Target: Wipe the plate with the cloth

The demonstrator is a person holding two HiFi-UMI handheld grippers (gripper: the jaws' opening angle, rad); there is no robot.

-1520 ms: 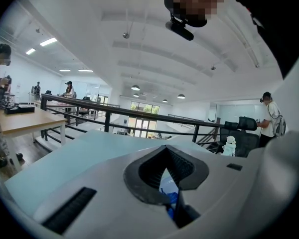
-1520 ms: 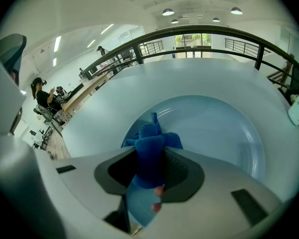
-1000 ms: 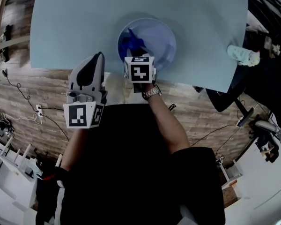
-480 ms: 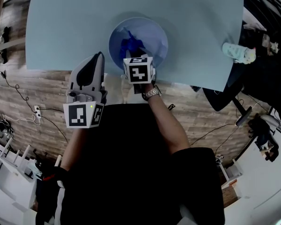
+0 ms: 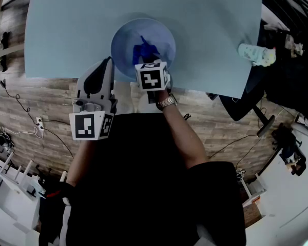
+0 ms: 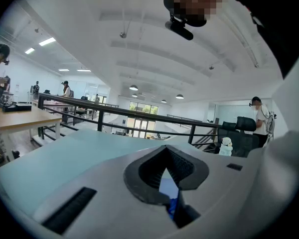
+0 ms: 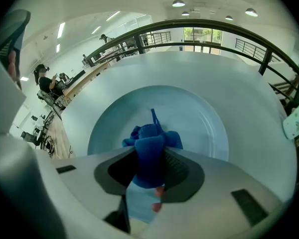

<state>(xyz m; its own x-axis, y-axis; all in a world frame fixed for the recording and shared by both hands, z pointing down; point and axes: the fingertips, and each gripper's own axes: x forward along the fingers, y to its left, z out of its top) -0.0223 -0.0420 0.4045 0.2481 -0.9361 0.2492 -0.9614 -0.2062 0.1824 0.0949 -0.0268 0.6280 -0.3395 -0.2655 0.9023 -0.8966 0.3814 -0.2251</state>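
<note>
A pale blue round plate (image 5: 159,35) lies on the light blue table (image 5: 66,24) near its front edge. A crumpled dark blue cloth (image 5: 145,49) rests on the plate's middle; in the right gripper view the cloth (image 7: 154,136) bulges from between the jaws over the plate (image 7: 204,118). My right gripper (image 5: 147,59) is shut on this cloth and reaches in over the plate's near rim. My left gripper (image 5: 109,61) hangs at the table's front edge, left of the plate, its jaws (image 6: 165,148) shut with nothing in them.
A small white-and-green soft toy (image 5: 255,54) sits at the table's right edge, also seen in the right gripper view (image 7: 296,121). A black chair (image 5: 246,106) stands off the table's right corner. Wooden floor lies below me.
The cloth and my right gripper now sit over the plate's middle instead of its left part; plate and table have shifted left in view. My left gripper has not moved.
</note>
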